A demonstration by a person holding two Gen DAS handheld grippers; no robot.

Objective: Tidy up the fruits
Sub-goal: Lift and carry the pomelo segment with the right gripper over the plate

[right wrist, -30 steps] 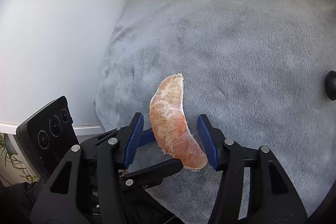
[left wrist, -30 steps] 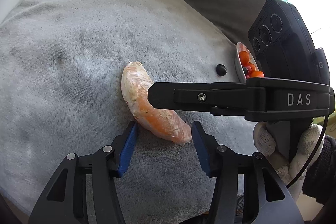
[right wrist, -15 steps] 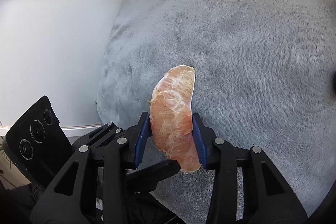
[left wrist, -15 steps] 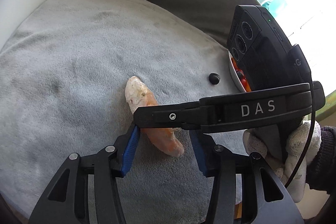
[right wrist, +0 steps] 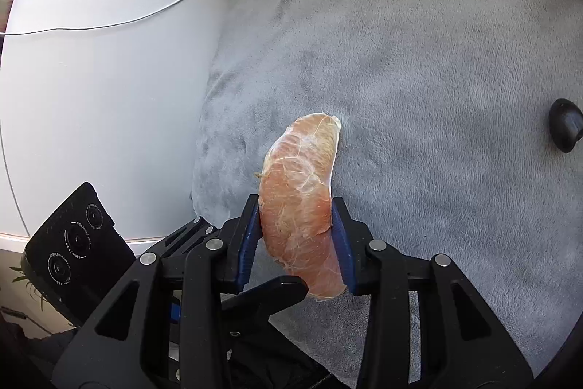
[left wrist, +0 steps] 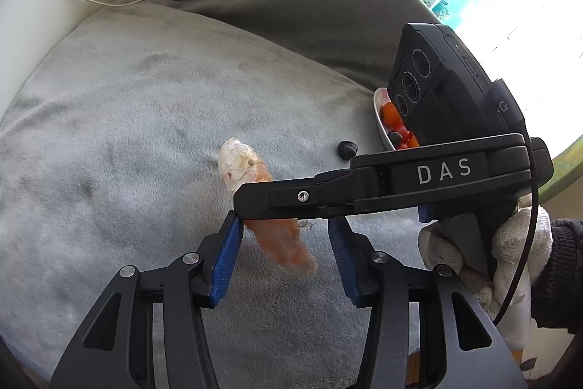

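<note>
We see a peeled citrus segment [right wrist: 300,203], orange-pink with white pith threads, clamped between the blue pads [right wrist: 249,239] of the right gripper [right wrist: 297,243]. Both pads press flat on its sides, and the segment stands on edge, its pale tip pointing away from the gripper over the grey plush cushion [right wrist: 437,79]. In the left wrist view the same segment [left wrist: 251,174] is crossed by the right gripper [left wrist: 269,203], whose black finger reaches in from the right and covers the segment's middle.

The left gripper [left wrist: 284,254] sits below the segment with its jaws parted. The lower end of the segment lies in the gap; we cannot tell whether the left-hand pad touches it, and the right-hand pad stands clear.

A gloved hand [left wrist: 510,250] carries the right gripper. Behind that gripper's camera block, a white bowl [left wrist: 380,126] of small orange and dark fruits rests at the cushion's edge. A small dark fruit [left wrist: 346,148] lies on the cushion just beside the bowl. A white cable [right wrist: 145,17] runs across the pale surface next to the cushion.
</note>
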